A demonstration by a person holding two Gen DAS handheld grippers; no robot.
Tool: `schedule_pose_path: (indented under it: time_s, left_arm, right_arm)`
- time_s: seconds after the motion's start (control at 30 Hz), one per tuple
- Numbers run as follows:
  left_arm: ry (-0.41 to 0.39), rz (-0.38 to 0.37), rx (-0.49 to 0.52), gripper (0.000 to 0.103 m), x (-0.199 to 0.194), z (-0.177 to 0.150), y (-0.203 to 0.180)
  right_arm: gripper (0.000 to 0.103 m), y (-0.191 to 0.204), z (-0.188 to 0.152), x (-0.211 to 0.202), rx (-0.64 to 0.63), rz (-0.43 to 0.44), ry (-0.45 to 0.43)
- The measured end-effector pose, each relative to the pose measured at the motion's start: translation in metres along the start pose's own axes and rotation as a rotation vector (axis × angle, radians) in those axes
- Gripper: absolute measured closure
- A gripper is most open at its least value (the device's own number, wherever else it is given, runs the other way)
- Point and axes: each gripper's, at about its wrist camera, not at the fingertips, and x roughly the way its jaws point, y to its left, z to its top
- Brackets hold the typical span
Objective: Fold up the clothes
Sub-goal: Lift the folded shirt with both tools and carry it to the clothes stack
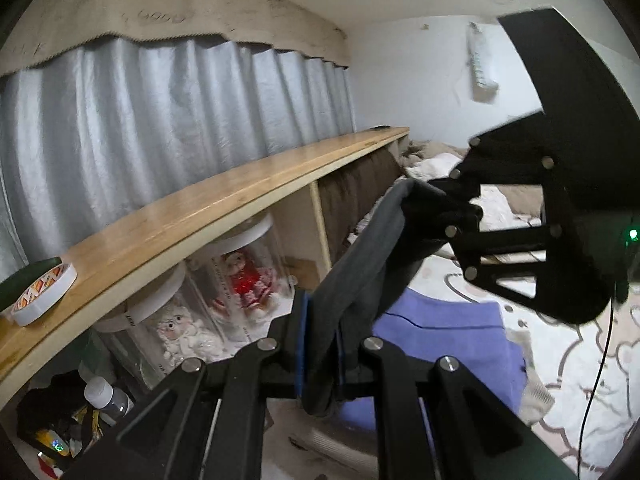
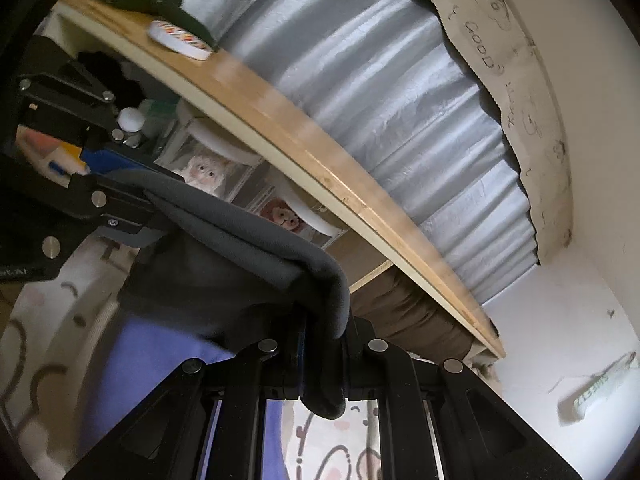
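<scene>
Shelf top (image 1: 208, 204): roll of tape (image 1: 42, 294) lying flat
Below shelf: Santa figure (image 1: 178, 330) in clear container
Behind: silver curtain (image 1: 160, 112)

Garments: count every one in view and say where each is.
2. The grey garment hangs stretched between the left gripper and right gripper. The purple garment lies below on the patterned bedding. Others may be hidden.

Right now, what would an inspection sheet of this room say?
Surface: patterned white bedding.
Job's things: grey garment held up between both grippers; purple cloth lying on the bedding.
Clutter: tape roll on the wooden shelf; Santa figures in clear tubs and a bottle beneath it.
Grippers: left gripper and right gripper each shut on the garment.
Cables: thin black wire over the bedding.
Surroundings: silver curtain, white walls.
</scene>
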Motion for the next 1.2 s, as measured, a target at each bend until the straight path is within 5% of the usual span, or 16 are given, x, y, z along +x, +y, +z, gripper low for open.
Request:
schedule_pose_path:
  time_s: [0.4, 0.63, 0.73, 0.77, 0.8, 0.87, 1.0, 1.1, 1.2]
  left_arm:
    - [0.208, -0.139, 0.245, 0.091, 0.018, -0.078, -0.136]
    - [0.271, -0.154, 0.297, 0.086, 0.021, -0.093, -0.163]
    - [0.304, -0.202, 0.274, 0.068, 0.018, -0.094, -0.161]
    - [0.315, -0.226, 0.259, 0.063, 0.015, -0.094, -0.160]
    - [0.326, -0.259, 0.233, 0.057, 0.009, -0.093, -0.157]
    - [0.341, -0.309, 0.185, 0.055, -0.002, -0.089, -0.149]
    - [0.325, -0.312, 0.120, 0.055, -0.014, -0.070, -0.120]
    - [0.293, -0.271, 0.086, 0.055, -0.015, -0.050, -0.094]
    - [0.277, -0.242, 0.036, 0.055, 0.005, -0.023, -0.065]
  right_arm:
    - [0.091, 0.078, -0.143, -0.029, -0.372, 0.035, 0.125]
    - [0.091, 0.095, -0.193, -0.024, -0.379, 0.000, 0.146]
    - [0.090, 0.090, -0.210, -0.022, -0.292, -0.003, 0.211]
    - [0.082, 0.087, -0.216, -0.023, -0.243, 0.006, 0.239]
    - [0.057, 0.084, -0.221, -0.026, -0.194, 0.012, 0.261]
    - [0.032, 0.075, -0.233, -0.037, -0.059, 0.012, 0.266]
    - [0.032, 0.038, -0.243, -0.063, 0.336, 0.020, 0.231]
    - [0.033, 0.009, -0.235, -0.088, 0.692, 0.071, 0.093]
    - [0.033, 0.003, -0.212, -0.091, 0.826, 0.134, -0.008]
